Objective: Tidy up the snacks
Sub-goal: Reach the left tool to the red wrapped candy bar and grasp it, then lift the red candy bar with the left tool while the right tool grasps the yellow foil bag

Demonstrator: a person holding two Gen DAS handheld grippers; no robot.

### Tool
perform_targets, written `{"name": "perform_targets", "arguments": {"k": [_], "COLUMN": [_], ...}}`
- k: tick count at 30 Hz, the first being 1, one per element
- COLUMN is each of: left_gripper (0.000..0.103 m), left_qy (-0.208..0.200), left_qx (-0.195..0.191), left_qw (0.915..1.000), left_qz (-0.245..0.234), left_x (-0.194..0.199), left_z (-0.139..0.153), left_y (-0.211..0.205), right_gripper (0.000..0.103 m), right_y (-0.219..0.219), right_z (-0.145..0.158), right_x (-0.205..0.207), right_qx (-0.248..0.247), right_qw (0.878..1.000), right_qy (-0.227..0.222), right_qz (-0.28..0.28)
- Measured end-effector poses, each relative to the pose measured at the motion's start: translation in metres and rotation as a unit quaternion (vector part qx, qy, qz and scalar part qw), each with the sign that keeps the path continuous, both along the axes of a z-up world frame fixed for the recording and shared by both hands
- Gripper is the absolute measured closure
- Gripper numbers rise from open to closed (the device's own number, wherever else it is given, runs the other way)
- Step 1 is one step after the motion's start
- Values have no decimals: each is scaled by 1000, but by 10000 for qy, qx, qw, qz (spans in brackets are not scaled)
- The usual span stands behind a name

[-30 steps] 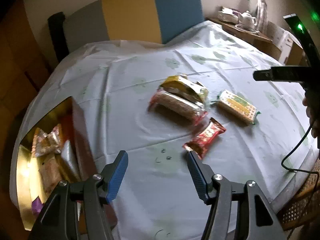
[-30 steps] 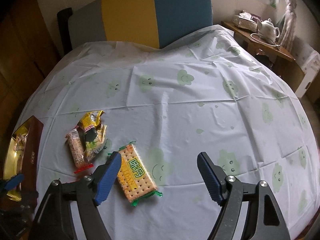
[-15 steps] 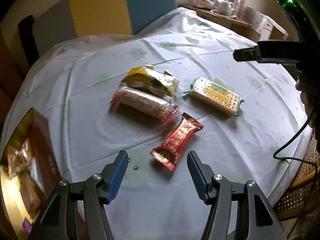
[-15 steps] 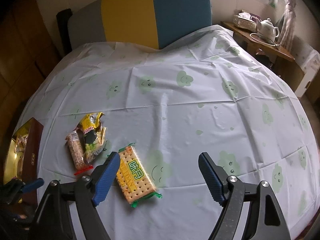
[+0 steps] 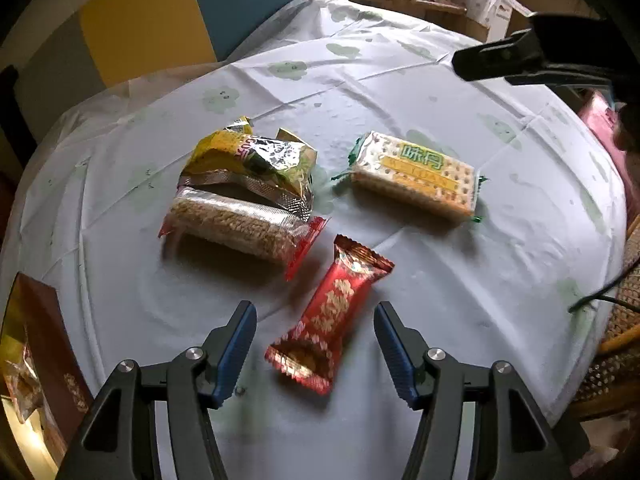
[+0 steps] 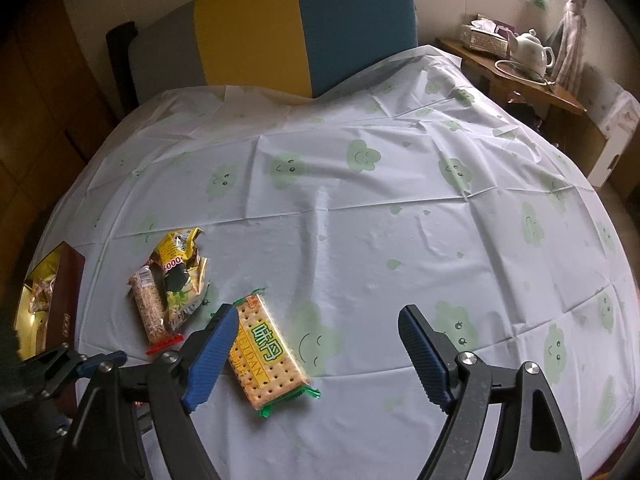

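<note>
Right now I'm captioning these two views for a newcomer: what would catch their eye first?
Probably the red snack packet lying on the pale tablecloth between the closing fingers of the left gripper, which do not yet touch it. Just beyond lie a crumpled yellow bag resting against a clear-wrapped cereal bar, and to their right a cracker pack. At the far left edge, an open brown box already holds snacks.

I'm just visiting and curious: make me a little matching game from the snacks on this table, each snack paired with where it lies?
Things:
1. red packet
2. cracker pack
3. yellow bag
4. grain bar

Places:
A. leaning on the grain bar's far side
B. between the left gripper's open fingers
C. apart, right of the pile
D. just left of the red packet's top

Pairs: 1-B, 2-C, 3-A, 4-D
</note>
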State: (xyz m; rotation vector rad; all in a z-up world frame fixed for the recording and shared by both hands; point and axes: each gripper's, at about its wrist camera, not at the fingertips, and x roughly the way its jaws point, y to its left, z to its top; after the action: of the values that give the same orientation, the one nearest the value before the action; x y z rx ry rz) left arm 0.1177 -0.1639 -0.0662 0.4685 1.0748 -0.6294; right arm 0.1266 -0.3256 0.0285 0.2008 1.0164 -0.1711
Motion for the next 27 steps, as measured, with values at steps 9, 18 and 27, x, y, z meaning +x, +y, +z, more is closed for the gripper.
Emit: {"name": "perform_targets", "arguments": {"k": [9,18,27], "left_gripper": [81,81,80], "left_qy": [-134,-234,-607], "left_qx": [-339,-718,-1081], "left_qw": [9992,9920,9871], "left_qz": [176,1010,1009], "left_x": [-15,-48,-63], "left_z": [-4,-2,-10], "left_y": [3,62,78], "right_gripper": [20,20,21], "right_y": [-7,5,17], "right_z": [-4,-22,-33], "right_x": [2,8,8], "right_qx": [86,98,-148], "right_qw": [9999,9989,9972], "right_qy": [37,421,598], "right_qz": [-103,191,421]}}
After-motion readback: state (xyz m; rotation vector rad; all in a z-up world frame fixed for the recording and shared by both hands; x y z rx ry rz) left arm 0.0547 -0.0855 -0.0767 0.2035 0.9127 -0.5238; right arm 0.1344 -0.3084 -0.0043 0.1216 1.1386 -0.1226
